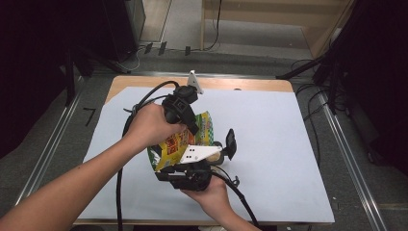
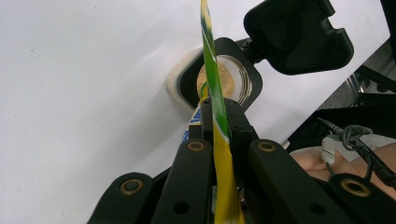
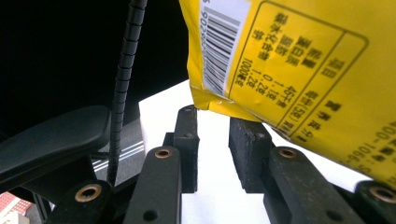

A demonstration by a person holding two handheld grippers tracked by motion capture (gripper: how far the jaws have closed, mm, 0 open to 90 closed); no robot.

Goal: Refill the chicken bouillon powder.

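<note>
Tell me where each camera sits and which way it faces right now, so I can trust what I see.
High view: above the person's side, looking forward and down on the table; both forearms, left gripper and right gripper show.
Left gripper view: rides that gripper, looking along its jaws, shut on the yellow-green pouch, toward the open container of tan powder.
Right gripper view: rides that gripper, looking up its parted jaws at the pouch's barcode side.
Shared: the pouch shows in all three views.
</note>
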